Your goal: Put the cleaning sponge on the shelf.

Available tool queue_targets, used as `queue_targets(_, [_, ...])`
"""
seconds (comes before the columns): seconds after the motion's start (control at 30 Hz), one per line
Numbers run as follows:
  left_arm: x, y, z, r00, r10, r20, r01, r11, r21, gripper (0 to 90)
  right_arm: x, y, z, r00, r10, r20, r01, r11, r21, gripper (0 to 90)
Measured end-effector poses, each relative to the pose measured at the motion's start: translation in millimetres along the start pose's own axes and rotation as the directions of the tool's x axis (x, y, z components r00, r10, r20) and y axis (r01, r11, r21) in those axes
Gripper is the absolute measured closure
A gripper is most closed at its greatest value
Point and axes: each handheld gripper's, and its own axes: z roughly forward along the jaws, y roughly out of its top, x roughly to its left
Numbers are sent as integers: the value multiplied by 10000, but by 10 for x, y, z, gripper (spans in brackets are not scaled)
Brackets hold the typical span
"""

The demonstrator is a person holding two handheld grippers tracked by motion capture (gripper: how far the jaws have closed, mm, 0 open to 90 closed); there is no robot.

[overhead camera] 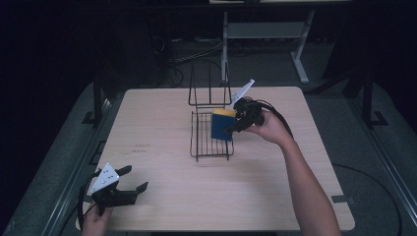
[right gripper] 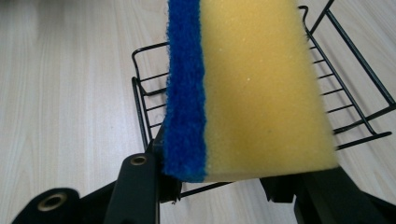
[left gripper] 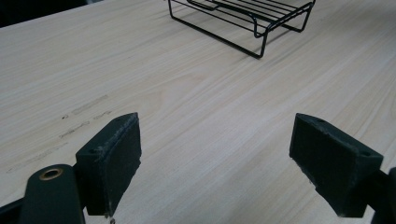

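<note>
Pale wooden table (overhead camera: 162, 187) under me: my right tool (overhead camera: 242, 119) clamps the sponge (overhead camera: 223, 125) over the wire rack (overhead camera: 211, 140); my left tool (overhead camera: 132, 183), at seven o'clock, gapes empty.

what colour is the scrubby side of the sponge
Blue, on a yellow sponge; clearest in the right gripper view.

A wire rack (overhead camera: 211, 135) stands near the middle of the table (overhead camera: 162, 196), its upright back at the far end. Above the rack's right side, the right gripper (overhead camera: 235, 123) holds a sponge (overhead camera: 223, 125) on edge. The left gripper (overhead camera: 132, 181) hovers well apart from the rack, near the table's front left corner.
</note>
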Motion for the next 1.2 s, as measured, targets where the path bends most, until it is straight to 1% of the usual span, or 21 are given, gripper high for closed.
queue_targets(0.07, [-1, 2, 1, 10000, 15, 3, -15, 10000, 0, 162, -20, 22, 8, 10000, -24, 45, 24, 10000, -27, 559])
queue_targets(0.13, [-1, 1, 0, 10000, 17, -1, -17, 10000, -16, 162, -39, 25, 22, 9999, 95, -72, -96, 9998, -179, 559])
queue_targets(0.17, [1, 0, -1, 10000, 0, 4, 0, 10000, -3, 162, -53, 19, 39, 9999, 104, -73, -105, 9998, -170, 559])
queue_targets(0.27, [3, -2, -4, 10000, 9, 6, -9, 10000, 5, 162, -86, -2, 111, 9998, 143, -116, -143, 9999, 28, 559])
queue_targets(0.37, [6, -6, -2, 10000, -12, 8, 12, 10000, -25, 162, -93, 4, 170, 9997, 139, -203, -139, 9999, -5, 559])
queue_targets(0.4, [6, -5, -4, 10000, -12, 3, 12, 10000, -26, 162, -89, 10, 187, 9995, 218, -223, -217, 9997, 55, 559])
queue_targets(0.43, [6, -4, -8, 10000, 4, 7, -4, 10000, -11, 162, -87, 15, 208, 9999, 116, -98, -115, 9999, 115, 559])
queue_targets(0.53, [5, -7, -10, 10000, -21, -5, 21, 10000, -11, 162, -98, 17, 247, 10000, 27, -37, -26, 9999, 159, 560])
queue_targets(0.57, [6, -8, -10, 10000, -25, -6, 25, 10000, -25, 162, -104, 12, 260, 9999, 87, -61, -86, 9998, 164, 560])
queue_targets(0.67, [9, -9, -9, 10000, -30, -25, 30, 10000, 12, 162, -115, -3, 273, 10000, 95, 21, -95, 9997, 211, 560])
queue_targets(0.73, [11, -11, -6, 10000, -5, -9, 5, 10000, 33, 162, -121, -7, 264, 9998, 67, 167, -72, 9996, 275, 559])
queue_targets(0.8, [7, -8, -7, 10000, -10, 0, 10, 10000, 15, 162, -130, -15, 260, 9998, 148, 139, -152, 9996, 245, 559])
queue_targets(0.83, [5, -7, -4, 10000, -7, 0, 7, 10000, -11, 162, -134, -17, 257, 9997, 97, 222, -103, 9995, 287, 559])
queue_targets(1.0, [4, -7, -4, 10000, 11, 3, -11, 10000, 22, 162, -154, -30, 279, 9997, 194, 160, -198, 9994, 277, 558])
queue_targets(1.2, [12, -9, -16, 10000, -25, -35, 25, 10000, -19, 162, -165, -34, 334, 9998, 168, 128, -173, 9990, 408, 559])
